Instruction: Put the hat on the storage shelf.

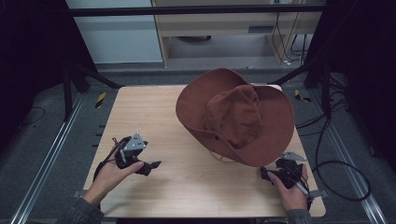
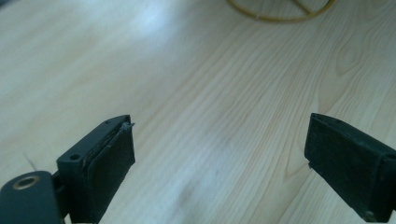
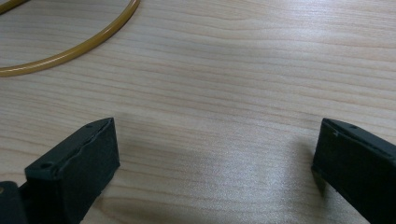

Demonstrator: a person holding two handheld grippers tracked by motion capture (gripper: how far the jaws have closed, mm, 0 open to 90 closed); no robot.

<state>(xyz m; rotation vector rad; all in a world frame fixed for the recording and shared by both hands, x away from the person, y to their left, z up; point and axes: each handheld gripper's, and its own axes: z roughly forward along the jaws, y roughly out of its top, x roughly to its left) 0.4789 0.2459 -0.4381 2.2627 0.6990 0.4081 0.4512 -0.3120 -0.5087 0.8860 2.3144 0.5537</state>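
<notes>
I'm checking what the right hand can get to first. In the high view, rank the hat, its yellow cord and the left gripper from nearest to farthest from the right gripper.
From the right gripper, jaws open:
1. Hat: its near brim lies just above the gripper.
2. Cord: to its left, under the brim.
3. Left gripper: across the table, far left.

Brown suede cowboy hat (image 1: 236,116), crown up and tilted, brim curled, rested on far right part of wooden table (image 1: 154,121). Thin yellow chin cord (image 1: 223,158) looped out beneath near brim.
</notes>
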